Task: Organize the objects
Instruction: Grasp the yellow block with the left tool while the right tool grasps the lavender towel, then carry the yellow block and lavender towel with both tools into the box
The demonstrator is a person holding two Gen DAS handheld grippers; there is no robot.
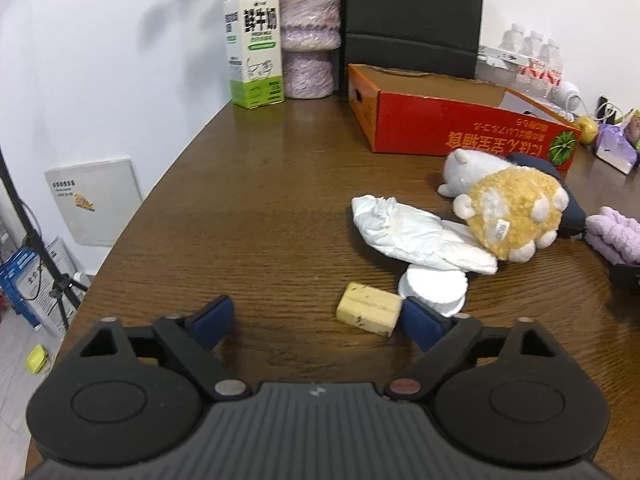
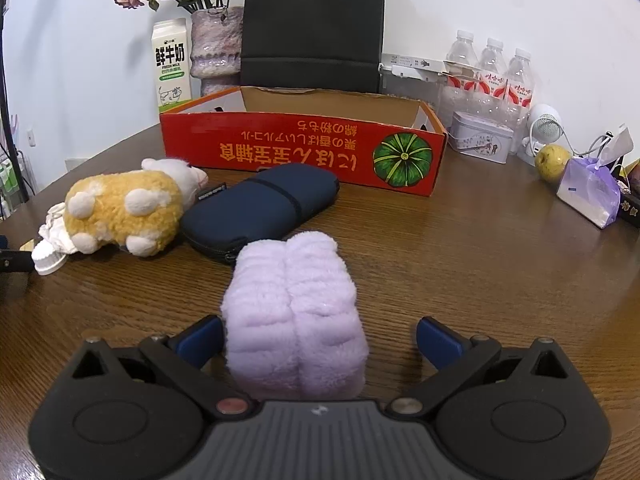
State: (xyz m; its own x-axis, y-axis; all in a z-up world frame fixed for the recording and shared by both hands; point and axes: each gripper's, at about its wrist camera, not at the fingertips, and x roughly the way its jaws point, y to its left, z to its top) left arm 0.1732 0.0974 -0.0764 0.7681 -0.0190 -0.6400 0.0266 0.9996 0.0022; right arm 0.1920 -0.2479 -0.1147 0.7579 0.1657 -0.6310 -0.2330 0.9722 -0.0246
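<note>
My left gripper (image 1: 316,312) stands open, low over the brown table (image 1: 260,208). A small yellow block (image 1: 368,314) lies between its fingers, right against the right pad, while the left pad is well clear of it. Beyond the block are white paper liners (image 1: 434,286), a crumpled white bag (image 1: 416,236) and a yellow plush toy (image 1: 512,208). My right gripper (image 2: 318,328) is open around a folded lilac fluffy cloth (image 2: 296,320); the left pad is at the cloth's side and the right pad is apart from it. A navy pouch (image 2: 260,208) lies behind the cloth. A red cardboard box (image 2: 304,148) stands open further back.
A milk carton (image 1: 254,44), a mottled vase (image 1: 308,36) and a black bag (image 1: 412,16) line the back wall. Water bottles (image 2: 492,76), a tin (image 2: 482,136), a pear (image 2: 554,162) and a lilac packet (image 2: 590,192) crowd the right. The table edge curves along the left.
</note>
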